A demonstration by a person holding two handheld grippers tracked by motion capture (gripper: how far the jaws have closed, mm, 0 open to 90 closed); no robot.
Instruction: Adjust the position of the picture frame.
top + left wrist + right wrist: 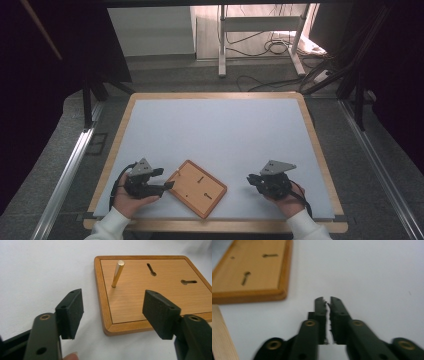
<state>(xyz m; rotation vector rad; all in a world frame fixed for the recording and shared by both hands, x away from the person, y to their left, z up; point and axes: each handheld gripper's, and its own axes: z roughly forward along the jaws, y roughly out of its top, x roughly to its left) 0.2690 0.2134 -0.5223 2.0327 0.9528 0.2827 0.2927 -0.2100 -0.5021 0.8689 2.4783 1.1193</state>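
Note:
A wooden board (197,188) with a raised rim lies face up near the table's front edge, turned at an angle. In the left gripper view the board (150,297) carries a brass peg (117,273) standing in it and two keyhole slots (151,269). My left gripper (167,179) is open just left of the board, its jaws wide apart and facing the board's near corner (113,315). My right gripper (251,179) rests to the right of the board with its jaws shut on nothing (327,302); the board (249,272) lies off to its left.
The white table surface (215,135) has a wooden border (320,155). Beyond the table stand a metal frame (260,35) and loose cables on the floor. A rail (65,175) runs along the left side.

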